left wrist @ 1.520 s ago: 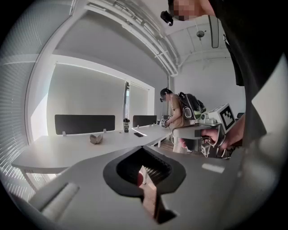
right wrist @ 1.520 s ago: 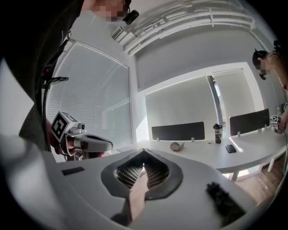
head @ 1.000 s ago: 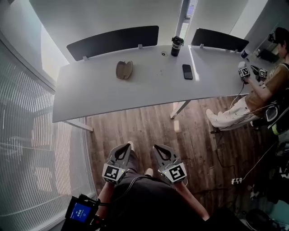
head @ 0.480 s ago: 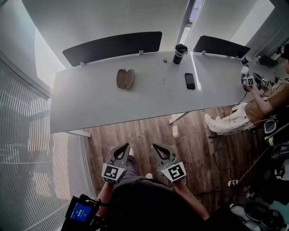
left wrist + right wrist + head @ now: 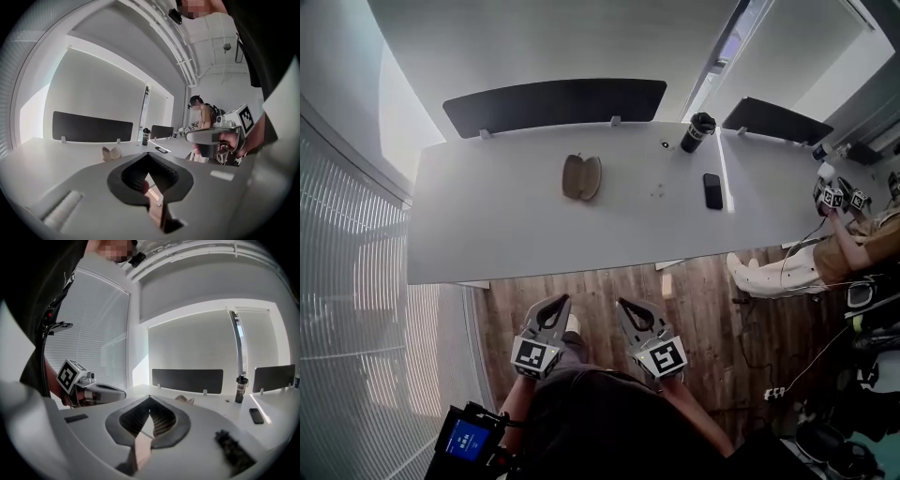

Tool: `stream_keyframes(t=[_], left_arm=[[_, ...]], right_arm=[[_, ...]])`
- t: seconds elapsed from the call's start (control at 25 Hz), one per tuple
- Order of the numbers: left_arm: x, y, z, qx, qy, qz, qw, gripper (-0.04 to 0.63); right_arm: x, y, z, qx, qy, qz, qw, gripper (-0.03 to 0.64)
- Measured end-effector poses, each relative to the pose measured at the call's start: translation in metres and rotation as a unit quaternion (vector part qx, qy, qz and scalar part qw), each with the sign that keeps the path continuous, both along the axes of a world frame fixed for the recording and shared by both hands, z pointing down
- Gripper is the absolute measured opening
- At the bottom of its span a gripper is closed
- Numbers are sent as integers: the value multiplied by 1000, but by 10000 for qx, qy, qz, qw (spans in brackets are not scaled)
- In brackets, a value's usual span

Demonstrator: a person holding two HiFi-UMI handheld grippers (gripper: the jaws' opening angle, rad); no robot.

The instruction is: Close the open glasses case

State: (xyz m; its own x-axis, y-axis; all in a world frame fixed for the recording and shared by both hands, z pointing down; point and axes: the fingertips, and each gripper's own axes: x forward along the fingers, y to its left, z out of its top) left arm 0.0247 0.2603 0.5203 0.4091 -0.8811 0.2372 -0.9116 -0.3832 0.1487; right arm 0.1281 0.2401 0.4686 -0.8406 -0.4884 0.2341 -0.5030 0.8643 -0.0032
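While the person stands back from the white table [image 5: 487,234], both grippers are held low and close to the body, side by side, pointing toward 12 o'clock. The left gripper [image 5: 557,301] has its jaws closed, tips meeting, with nothing between them; only the wood floor shows through the gap behind the tips. The right gripper [image 5: 624,304] is in the same condition: jaws together, tips in contact, nothing held. Each marker cube faces up toward the head camera. Both grippers are well apart from the table edge.

The glasses case [image 5: 581,177] lies on the table at 12 o'clock from the grippers. It is open, its two tan halves spread flat and joined along the middle. Whether anything lies inside cannot be told from here. In the left gripper view the case [image 5: 111,153] sits just above the jaw tips at 11 o'clock.

A black lidded bottle [image 5: 697,132] stands upright at 2 o'clock from the case. A dark phone [image 5: 712,190] lies flat at 3 o'clock from it.
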Motion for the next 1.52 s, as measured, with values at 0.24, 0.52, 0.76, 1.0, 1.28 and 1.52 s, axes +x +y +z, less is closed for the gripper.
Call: stream_keyframes(t=[0.24,0.52,0.76,1.0,1.28,1.52], left_arm=[[-48,-29,8,-10,65,-4,10000,8],[-72,-49,6,59,136,-42,9999,8],[-78,-60,-1,-23,321,-217,9992,8],[-92,-87,17,-39,212,-222,9995,8],[-77,-133,27,-179,60,-238,9995,6],[-72,-190,46,-440,-379,-181,9981,8]], right_arm=[[-46,-28,13,-169,171,57,9997,5],[-67,-37,9,-209,375,74,9990,5],[-66,-47,6,-279,321,132,9990,5],[-83,-79,20,-390,396,175,9983,5],[-71,-138,29,-361,118,-10,9993,5],[-57,-200,37,-430,-45,-120,9990,5]])
